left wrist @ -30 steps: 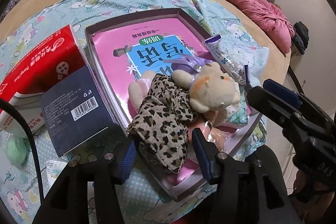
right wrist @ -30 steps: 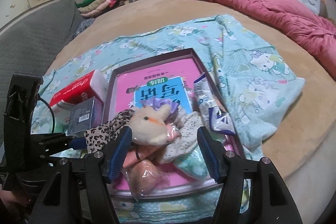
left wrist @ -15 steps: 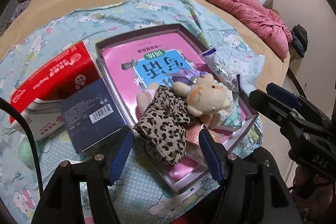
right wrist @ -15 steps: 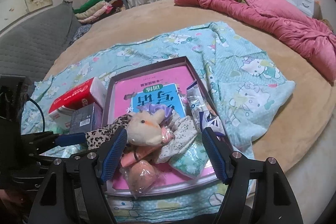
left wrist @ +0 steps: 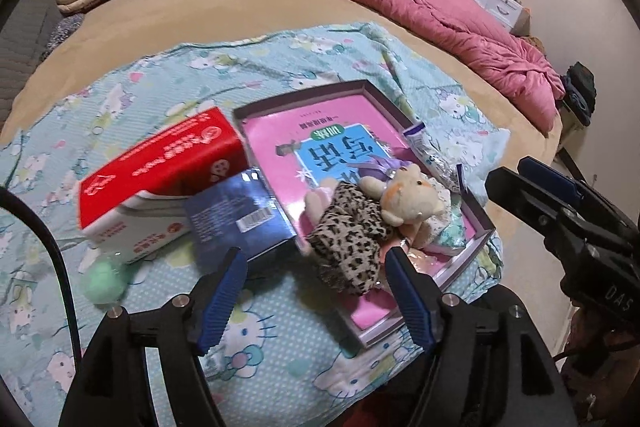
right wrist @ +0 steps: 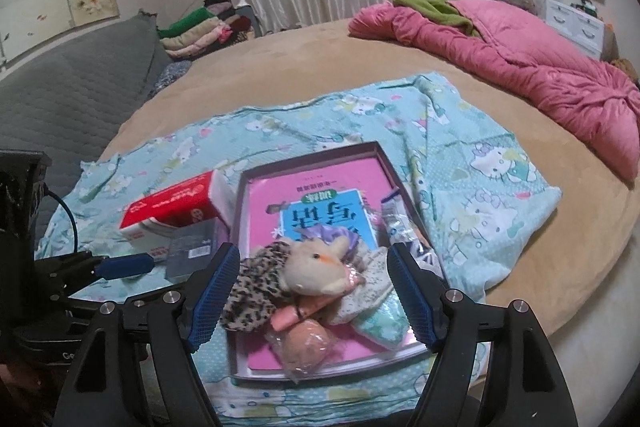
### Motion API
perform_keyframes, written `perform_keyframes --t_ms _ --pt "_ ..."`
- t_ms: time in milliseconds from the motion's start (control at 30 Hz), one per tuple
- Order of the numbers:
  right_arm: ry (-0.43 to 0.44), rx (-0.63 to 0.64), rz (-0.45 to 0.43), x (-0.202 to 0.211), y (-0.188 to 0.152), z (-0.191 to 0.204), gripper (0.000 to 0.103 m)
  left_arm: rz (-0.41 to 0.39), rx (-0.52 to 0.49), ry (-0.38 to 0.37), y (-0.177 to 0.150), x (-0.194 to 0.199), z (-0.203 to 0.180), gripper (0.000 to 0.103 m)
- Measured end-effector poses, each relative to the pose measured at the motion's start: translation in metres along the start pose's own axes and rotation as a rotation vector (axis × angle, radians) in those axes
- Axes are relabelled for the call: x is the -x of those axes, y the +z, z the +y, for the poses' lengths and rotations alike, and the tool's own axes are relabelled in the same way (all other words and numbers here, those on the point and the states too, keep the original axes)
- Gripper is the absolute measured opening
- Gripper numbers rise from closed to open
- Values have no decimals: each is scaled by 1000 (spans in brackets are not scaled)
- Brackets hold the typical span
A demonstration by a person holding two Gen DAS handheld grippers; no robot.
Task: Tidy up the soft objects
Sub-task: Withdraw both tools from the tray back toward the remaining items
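Soft objects lie heaped at the near end of a shallow purple-walled cardboard tray (right wrist: 404, 187) that holds a pink-covered booklet (right wrist: 316, 187), low in the middle of the right wrist view. The heap is a cream plush animal with an orange patch (right wrist: 316, 267), a leopard-print fabric piece (right wrist: 252, 291) draped over the tray's left wall, a peach round thing in clear wrapping (right wrist: 306, 341), and a pale green printed cloth (right wrist: 384, 323) at the lower right. The tray rests on a turquoise cartoon-cat blanket (right wrist: 480, 155) spread over a tan round bed (right wrist: 300, 75).

Both pairs of tongs stand wide and empty, their jaws having just been opening. The left tongs (left wrist: 316, 301) hang above the blanket with the leopard piece showing between the blue pads but untouched; the right tongs (right wrist: 314, 293) frame the plush pile from above, clear of it.

To my eye the gathering is mostly done. What looks left is a pale green soft ball (left wrist: 102, 281) at the lower left of the left wrist view, on the blanket beside a red and white carton (left wrist: 160, 183) and a dark blue box (left wrist: 240, 215), outside the tray.
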State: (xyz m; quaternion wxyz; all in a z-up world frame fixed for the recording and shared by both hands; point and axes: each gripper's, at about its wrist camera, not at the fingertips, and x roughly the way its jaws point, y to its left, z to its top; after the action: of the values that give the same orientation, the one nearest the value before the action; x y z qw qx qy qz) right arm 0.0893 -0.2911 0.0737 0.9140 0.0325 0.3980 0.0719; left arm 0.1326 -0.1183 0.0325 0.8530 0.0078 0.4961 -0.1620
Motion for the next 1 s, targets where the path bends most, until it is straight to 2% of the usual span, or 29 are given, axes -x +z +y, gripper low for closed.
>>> perform_keyframes --t_ms 767,1000 --pt "111 149 25 4 -8 84 77 -88 116 74 -23 52 64 74" --pt "142 205 63 -4 -19 115 77 -96 226 102 -34 62 119 74"
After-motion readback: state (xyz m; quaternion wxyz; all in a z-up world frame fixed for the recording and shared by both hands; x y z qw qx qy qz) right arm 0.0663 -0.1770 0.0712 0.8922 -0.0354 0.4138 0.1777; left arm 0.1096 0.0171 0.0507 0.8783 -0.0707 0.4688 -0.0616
